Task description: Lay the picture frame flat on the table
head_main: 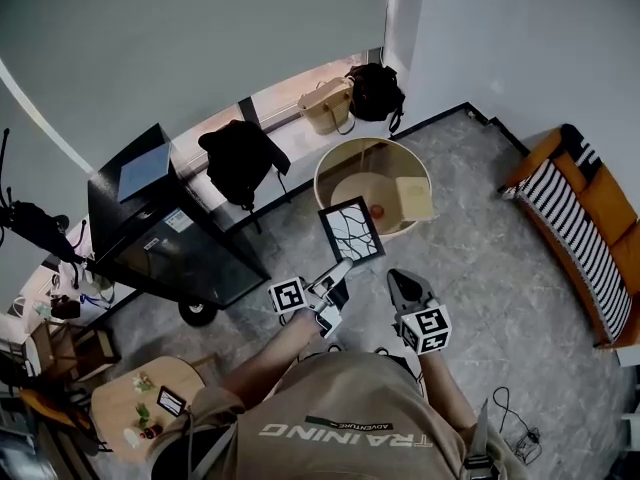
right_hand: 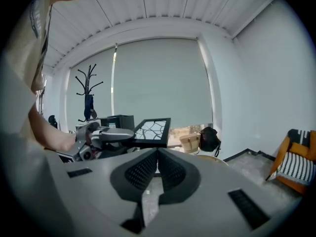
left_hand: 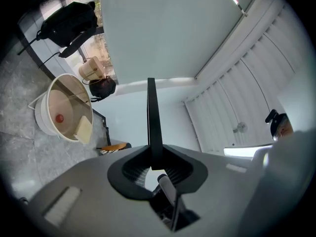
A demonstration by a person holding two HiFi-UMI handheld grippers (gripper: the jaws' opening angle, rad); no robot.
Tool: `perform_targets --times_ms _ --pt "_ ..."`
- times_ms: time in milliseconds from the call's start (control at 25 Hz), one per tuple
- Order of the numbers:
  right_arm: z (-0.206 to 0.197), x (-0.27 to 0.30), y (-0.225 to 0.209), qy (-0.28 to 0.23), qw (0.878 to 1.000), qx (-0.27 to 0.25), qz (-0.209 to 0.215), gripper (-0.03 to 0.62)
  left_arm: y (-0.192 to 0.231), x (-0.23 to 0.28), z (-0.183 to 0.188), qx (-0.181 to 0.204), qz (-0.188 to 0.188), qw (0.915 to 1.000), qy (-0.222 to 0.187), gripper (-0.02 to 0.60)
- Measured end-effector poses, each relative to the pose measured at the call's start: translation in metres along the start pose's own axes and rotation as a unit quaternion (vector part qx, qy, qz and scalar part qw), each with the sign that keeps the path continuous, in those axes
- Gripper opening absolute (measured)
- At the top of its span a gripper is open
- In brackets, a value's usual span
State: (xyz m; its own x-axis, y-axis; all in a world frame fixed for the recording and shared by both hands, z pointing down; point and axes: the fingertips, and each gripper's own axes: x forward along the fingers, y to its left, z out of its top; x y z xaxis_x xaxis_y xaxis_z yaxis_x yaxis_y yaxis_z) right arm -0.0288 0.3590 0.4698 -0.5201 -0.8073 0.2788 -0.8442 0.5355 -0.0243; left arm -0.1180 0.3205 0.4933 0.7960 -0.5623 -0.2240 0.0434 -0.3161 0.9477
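Note:
A black picture frame (head_main: 350, 230) with a white branch pattern hangs in the air, tilted, in front of the round pale table (head_main: 330, 163). My left gripper (head_main: 335, 278) is shut on its lower edge. In the left gripper view the frame (left_hand: 151, 117) stands edge-on as a thin dark bar rising from the left gripper (left_hand: 155, 163), with the table (left_hand: 47, 100) off to the left. My right gripper (head_main: 400, 283) hovers to the right of the frame, shut and empty. In the right gripper view the right gripper (right_hand: 158, 156) has its jaws together, and the frame (right_hand: 152, 131) shows beyond, held by the left gripper (right_hand: 106, 136).
A small red ball (head_main: 378, 209) and a beige block (head_main: 413, 196) lie on the rimmed table. A black cabinet (head_main: 160, 228) stands at left, bags (head_main: 325, 105) sit on the window ledge, a striped orange sofa (head_main: 585, 228) is at right, and a low wooden side table (head_main: 120, 403) stands at lower left.

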Motion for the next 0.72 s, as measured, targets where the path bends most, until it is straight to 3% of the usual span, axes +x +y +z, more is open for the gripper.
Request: perform_targets --times_ms 80,400,720 --pt "-0.004 0.008 0.003 0.005 1.000 0.001 0.000 0.008 0.008 -0.002 0.009 0.010 0.004 0.9999 0.003 0.074" --pt "-0.023 0.039 -0.004 0.036 0.999 0.001 0.023 0.008 0.028 0.002 0.028 -0.033 0.012 0.9993 -0.014 0.074" --pt "-0.011 0.071 -0.051 0.031 0.998 -0.003 0.047 0.008 0.039 0.043 0.049 -0.022 0.028 0.9988 -0.034 0.074"
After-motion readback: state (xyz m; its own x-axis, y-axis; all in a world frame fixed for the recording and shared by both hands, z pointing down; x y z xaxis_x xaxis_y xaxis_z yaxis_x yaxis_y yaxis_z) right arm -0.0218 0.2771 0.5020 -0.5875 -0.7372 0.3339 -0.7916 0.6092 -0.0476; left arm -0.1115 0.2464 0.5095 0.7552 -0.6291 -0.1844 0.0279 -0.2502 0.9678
